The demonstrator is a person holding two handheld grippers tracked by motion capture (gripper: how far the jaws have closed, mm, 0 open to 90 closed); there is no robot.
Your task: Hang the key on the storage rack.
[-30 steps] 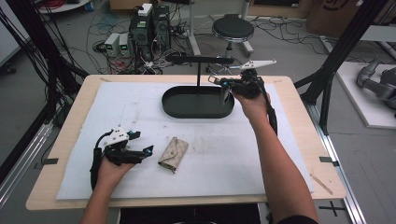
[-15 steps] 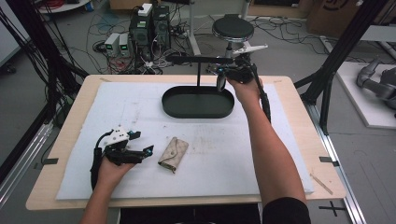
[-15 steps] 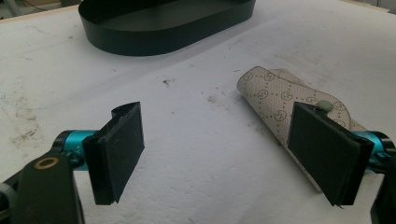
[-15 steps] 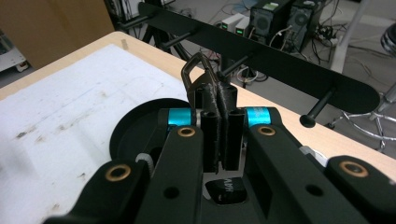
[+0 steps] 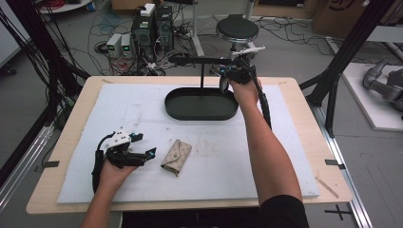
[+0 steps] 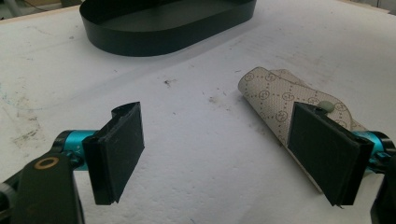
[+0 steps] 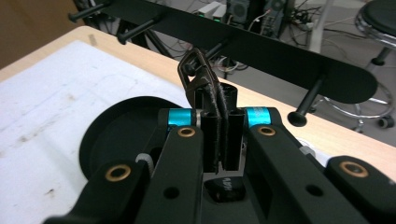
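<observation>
The right claw sits at the upper centre of the high view, clamped tight on a thin dark strap loop, prob. leather, though what hangs below it can't be made out. The loop sticks up past the jaw tips toward the black rack bar w/ its row of pegs, so the grip looks chosen to leave the loop's eye free for slipping over a peg. Its long axis runs along the jaws, pointing up and away at the bar. The black oval tray lies just below the rack.

At lower left, the left claw rests on the table, jaws wide apart, holding nothing. A beige patterned key pouch lies just beside its right pad, long axis slanting toward the frame's upper left in the left gripper view, prob. parked ready for pickup.
</observation>
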